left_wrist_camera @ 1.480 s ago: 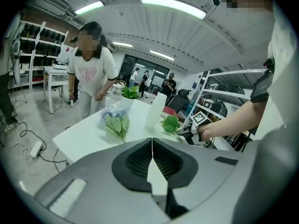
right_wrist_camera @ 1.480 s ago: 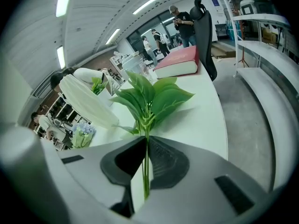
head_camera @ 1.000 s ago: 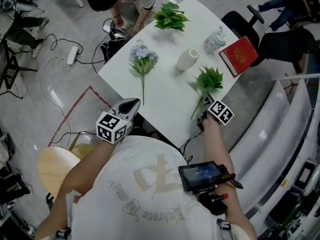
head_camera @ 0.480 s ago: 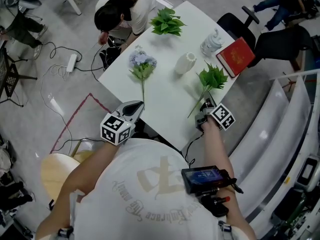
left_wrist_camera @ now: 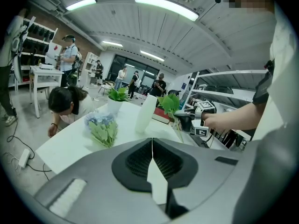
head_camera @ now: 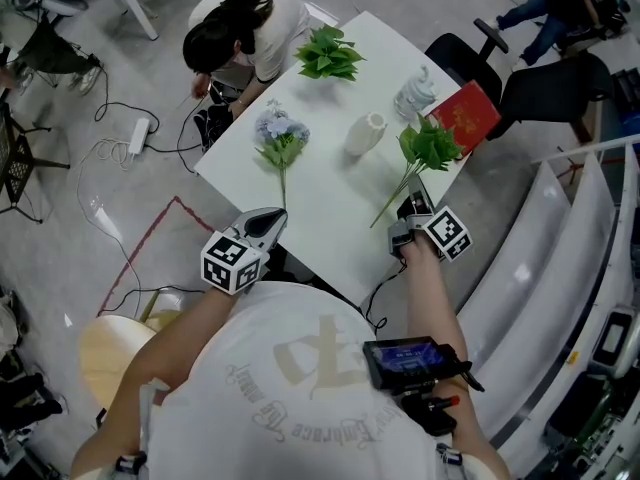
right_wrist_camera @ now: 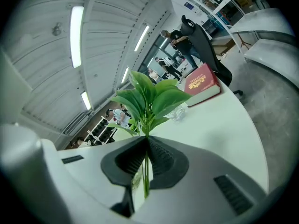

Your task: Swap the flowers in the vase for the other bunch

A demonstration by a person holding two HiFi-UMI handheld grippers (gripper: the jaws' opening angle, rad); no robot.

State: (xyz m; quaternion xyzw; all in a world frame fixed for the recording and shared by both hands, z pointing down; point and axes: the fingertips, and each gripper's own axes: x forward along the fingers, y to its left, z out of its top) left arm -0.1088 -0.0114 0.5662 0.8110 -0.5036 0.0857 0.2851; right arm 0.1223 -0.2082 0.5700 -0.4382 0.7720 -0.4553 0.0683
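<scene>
Your L gripper (head_camera: 272, 216) sits close in front of your torso, jaws together, empty. R gripper (head_camera: 410, 208): arm stretched fwd, jaws clamped on green stem (head_camera: 393, 201).

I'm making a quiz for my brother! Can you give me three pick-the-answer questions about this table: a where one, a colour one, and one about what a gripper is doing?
1. Where are the blue flowers? A in the vase; B lying on the table; C on the floor.
2. What colour is the book? A red; B blue; C yellow.
3. What is the right gripper doing? A open, empty; B shut on the green bunch; C shut on the vase.
Answers: B, they lie beside the vase; A, red cover; B, jaws pinch the stem.
</scene>
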